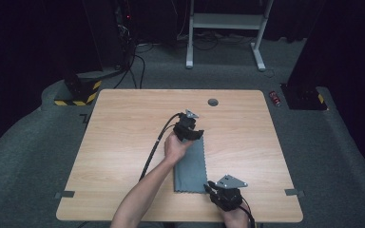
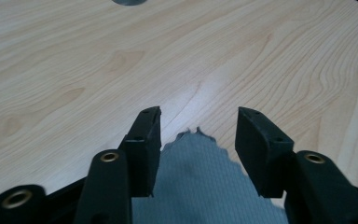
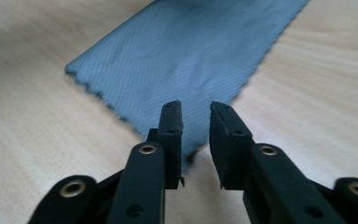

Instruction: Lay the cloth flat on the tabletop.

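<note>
A grey-blue cloth (image 1: 190,166) with zigzag edges lies flat on the wooden table (image 1: 123,142), near its front middle. My left gripper (image 1: 196,137) sits at the cloth's far corner. In the left gripper view, the jaws (image 2: 198,122) stand open with the cloth's corner (image 2: 200,177) lying between them, untouched by the pads. My right gripper (image 1: 210,186) is at the cloth's near right corner. In the right gripper view, the jaws (image 3: 196,114) stand a narrow gap apart above that corner of the cloth (image 3: 186,51), without pinching it.
A round grey grommet (image 1: 213,102) sits near the table's far edge. Bare wood spreads to the left and right of the cloth. On the floor beyond are a white desk frame (image 1: 225,23), cables and a red can (image 1: 275,98).
</note>
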A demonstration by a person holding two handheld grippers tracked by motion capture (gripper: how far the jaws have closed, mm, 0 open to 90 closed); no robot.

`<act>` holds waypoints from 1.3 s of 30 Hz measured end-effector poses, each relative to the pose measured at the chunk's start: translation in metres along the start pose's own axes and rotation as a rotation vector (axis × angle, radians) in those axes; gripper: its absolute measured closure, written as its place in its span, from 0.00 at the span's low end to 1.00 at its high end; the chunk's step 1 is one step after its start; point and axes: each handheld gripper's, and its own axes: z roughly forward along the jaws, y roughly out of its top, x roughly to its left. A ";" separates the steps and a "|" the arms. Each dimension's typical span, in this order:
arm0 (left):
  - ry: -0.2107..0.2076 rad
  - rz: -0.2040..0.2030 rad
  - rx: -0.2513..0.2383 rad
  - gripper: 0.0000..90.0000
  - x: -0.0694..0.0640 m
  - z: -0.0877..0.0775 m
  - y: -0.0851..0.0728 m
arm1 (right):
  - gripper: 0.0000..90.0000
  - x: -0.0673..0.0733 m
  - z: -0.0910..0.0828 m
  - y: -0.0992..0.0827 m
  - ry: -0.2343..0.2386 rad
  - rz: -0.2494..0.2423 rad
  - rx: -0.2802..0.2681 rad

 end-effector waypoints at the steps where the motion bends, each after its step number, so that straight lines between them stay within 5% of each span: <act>1: 0.003 -0.001 -0.005 0.55 0.002 -0.007 -0.002 | 0.80 -0.002 -0.001 0.002 -0.006 0.003 -0.003; 9: 0.024 0.034 0.010 0.52 0.000 -0.056 -0.049 | 0.76 -0.017 0.016 0.026 0.000 -0.044 0.019; 19: -0.030 0.043 0.039 0.50 -0.023 -0.078 -0.116 | 0.77 -0.020 0.049 0.041 0.019 -0.104 0.081; 22: -0.008 0.075 0.077 0.49 -0.029 -0.079 -0.130 | 0.78 -0.023 0.054 0.041 0.024 -0.110 0.084; 31: 0.055 0.106 0.062 0.49 -0.034 -0.097 -0.150 | 0.79 -0.032 0.056 0.042 -0.008 -0.096 0.082; 35: -0.001 0.095 0.016 0.48 -0.045 -0.108 -0.153 | 0.78 -0.030 0.052 0.041 -0.007 -0.099 0.080; 39: -0.015 0.116 0.036 0.47 -0.058 -0.105 -0.155 | 0.76 -0.018 0.041 0.039 0.031 -0.137 0.059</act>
